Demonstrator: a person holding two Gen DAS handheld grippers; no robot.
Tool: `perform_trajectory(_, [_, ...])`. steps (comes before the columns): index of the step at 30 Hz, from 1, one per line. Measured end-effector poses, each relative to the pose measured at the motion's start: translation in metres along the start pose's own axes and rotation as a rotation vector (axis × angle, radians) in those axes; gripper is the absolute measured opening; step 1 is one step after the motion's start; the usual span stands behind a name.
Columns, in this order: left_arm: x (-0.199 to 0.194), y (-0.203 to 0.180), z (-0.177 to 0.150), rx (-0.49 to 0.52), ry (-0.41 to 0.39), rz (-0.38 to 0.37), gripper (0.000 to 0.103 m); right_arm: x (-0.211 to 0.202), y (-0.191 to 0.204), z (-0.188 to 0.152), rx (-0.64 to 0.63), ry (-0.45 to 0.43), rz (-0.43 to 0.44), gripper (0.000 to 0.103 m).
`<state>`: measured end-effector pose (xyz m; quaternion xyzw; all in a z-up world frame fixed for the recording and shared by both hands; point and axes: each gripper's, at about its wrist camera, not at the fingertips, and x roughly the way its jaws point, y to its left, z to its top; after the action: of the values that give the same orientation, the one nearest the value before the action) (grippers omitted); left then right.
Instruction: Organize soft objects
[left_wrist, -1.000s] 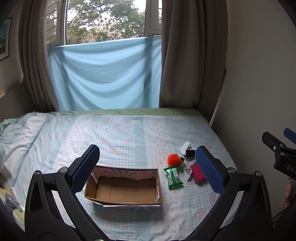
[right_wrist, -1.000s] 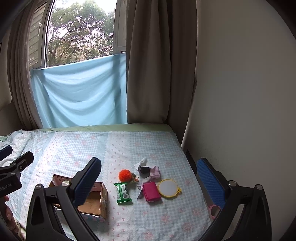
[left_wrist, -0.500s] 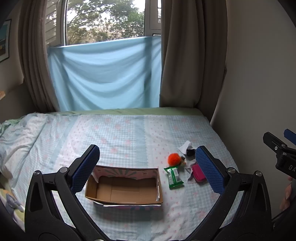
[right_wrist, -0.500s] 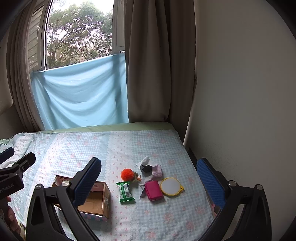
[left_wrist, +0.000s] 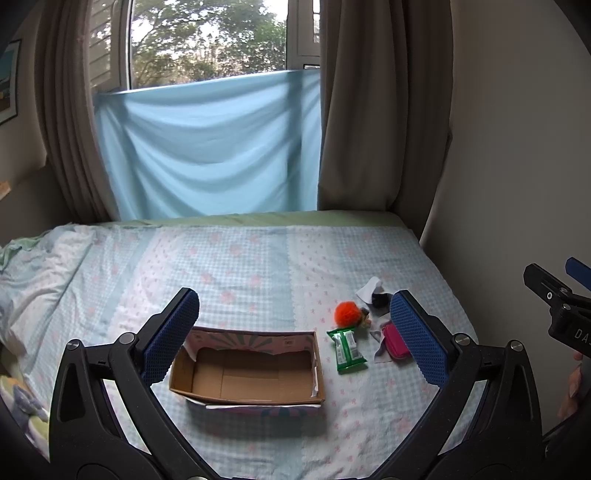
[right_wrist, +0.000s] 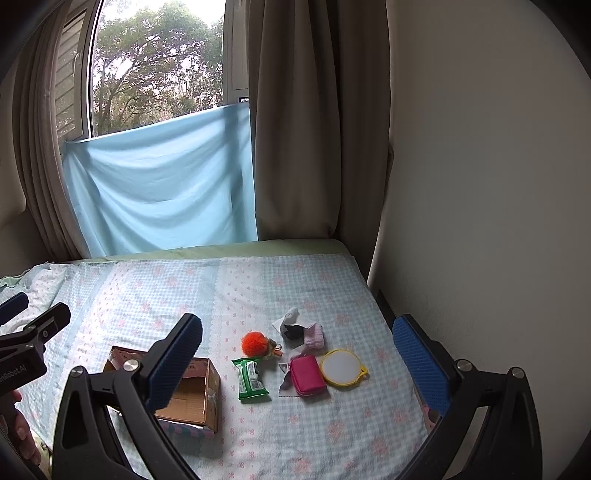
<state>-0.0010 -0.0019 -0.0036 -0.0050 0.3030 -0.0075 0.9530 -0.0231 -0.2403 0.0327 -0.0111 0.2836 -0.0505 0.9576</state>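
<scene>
An open cardboard box (left_wrist: 247, 373) (right_wrist: 192, 391) with nothing inside lies on the bed. To its right sit an orange pompom (left_wrist: 346, 312) (right_wrist: 254, 343), a green wipes packet (left_wrist: 346, 350) (right_wrist: 251, 379), a pink pouch (left_wrist: 394, 341) (right_wrist: 306, 374), a yellow round mirror (right_wrist: 341, 367), a pink sock (right_wrist: 314, 336) and a white and black cloth (left_wrist: 373, 295) (right_wrist: 290, 325). My left gripper (left_wrist: 295, 332) hovers open above the box. My right gripper (right_wrist: 297, 362) hangs open over the small items. Neither holds anything.
The checked bedsheet (left_wrist: 240, 266) covers the bed; crumpled bedding (left_wrist: 33, 273) lies at the left. A wall (right_wrist: 480, 184) borders the bed's right side. Brown curtains (right_wrist: 314, 129) and a blue cloth (left_wrist: 207, 147) hang at the window behind.
Both grippers have risen and pulled back very slightly; the objects on the bed have not moved.
</scene>
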Motion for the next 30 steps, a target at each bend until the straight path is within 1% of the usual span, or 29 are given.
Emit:
perform_trajectory(22, [0.003,-0.006,-0.001,-0.001,0.01,-0.006,0.103,0.002,-0.006,0.001,0.003,0.006,0.003,0.103])
perform_trajectory(25, [0.01,-0.01,-0.001,-0.006,0.024,-0.009,0.103,0.005,-0.009,0.002,0.006,0.017,0.006,0.103])
perform_trajectory(30, [0.032,-0.021,0.003,-0.043,0.077,-0.031,0.103,0.018,-0.021,0.011,0.004,0.062,0.001,0.103])
